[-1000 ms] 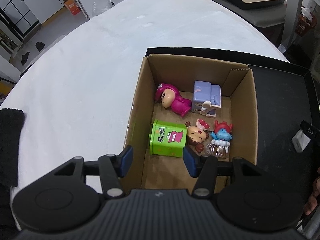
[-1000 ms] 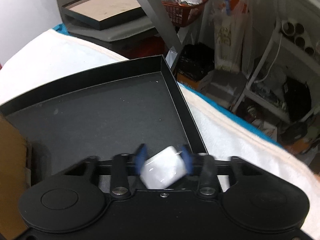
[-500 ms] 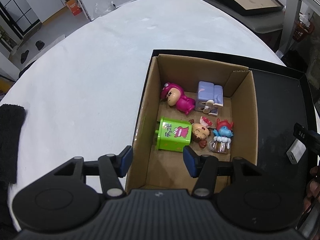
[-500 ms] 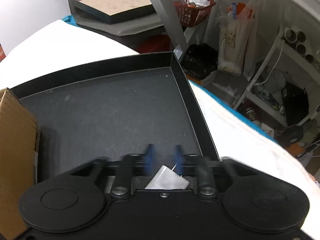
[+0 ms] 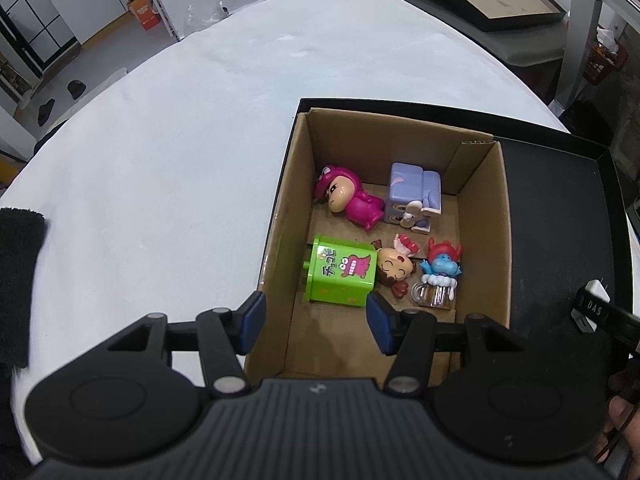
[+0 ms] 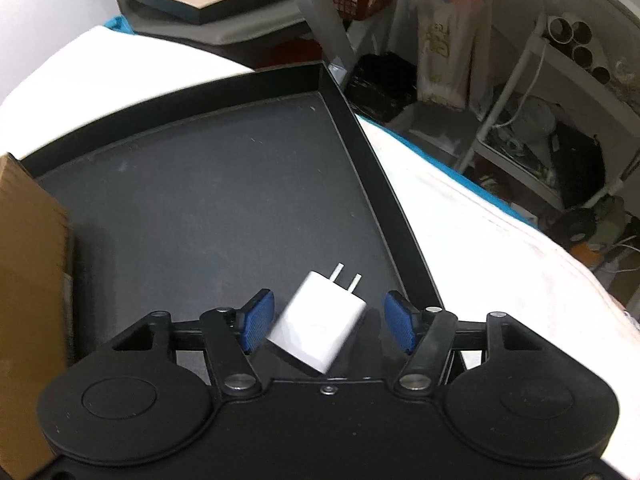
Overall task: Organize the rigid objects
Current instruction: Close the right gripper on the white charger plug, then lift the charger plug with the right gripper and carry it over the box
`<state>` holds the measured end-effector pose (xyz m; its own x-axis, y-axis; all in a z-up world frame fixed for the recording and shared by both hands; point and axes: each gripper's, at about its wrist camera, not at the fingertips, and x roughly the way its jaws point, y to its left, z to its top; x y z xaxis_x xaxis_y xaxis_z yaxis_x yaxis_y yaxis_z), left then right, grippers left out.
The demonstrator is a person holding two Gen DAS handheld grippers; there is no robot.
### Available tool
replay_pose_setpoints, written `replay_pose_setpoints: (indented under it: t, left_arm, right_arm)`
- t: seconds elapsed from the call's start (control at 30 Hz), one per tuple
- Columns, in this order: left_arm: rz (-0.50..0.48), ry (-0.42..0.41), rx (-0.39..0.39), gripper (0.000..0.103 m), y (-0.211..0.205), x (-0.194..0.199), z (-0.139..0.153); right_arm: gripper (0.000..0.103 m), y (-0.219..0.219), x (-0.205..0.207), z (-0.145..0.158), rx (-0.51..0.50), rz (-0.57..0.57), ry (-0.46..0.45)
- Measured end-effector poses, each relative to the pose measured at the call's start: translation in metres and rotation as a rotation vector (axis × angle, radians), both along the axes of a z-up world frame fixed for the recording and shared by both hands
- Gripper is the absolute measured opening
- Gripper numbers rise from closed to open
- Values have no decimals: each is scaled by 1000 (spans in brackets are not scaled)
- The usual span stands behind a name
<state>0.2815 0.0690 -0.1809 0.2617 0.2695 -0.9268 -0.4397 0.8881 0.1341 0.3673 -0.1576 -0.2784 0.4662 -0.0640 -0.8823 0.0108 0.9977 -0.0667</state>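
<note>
White cloth-covered table (image 5: 192,168) in a cluttered workroom | white two-prong plug adapter (image 6: 318,330) on shallow black tray (image 6: 208,208), near its right edge | right gripper (image 6: 329,326) jaws just opened, pads clear of adapter between them | left gripper (image 5: 314,322) parted, empty, above brown cardboard box (image 5: 486,248) of toy figures at tray's left end

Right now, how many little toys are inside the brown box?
5. In the brown cardboard box: pink hooded figure and purple block toy at the back; green printed box toy, brown-haired doll, blue red-haired figure in front. None looks hidden.
</note>
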Motion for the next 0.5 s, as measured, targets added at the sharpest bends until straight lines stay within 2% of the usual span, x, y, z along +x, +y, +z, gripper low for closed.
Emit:
replay_pose_setpoints:
  t: [0.1, 0.17, 0.23, 0.5]
  left_arm:
    - [2, 2, 2, 54, 1, 0, 0]
    - [5, 1, 0, 54, 1, 0, 0]
    - [8, -3, -4, 54, 2, 0, 2]
    - [21, -20, -20, 54, 9, -8, 7]
  right_arm:
    - [54, -4, 0, -8, 12, -13, 52]
    - [53, -6, 0, -7, 23, -17, 48]
    - [40, -7, 2, -7, 24, -16, 35]
    - [37, -16, 0, -2, 71, -29, 30]
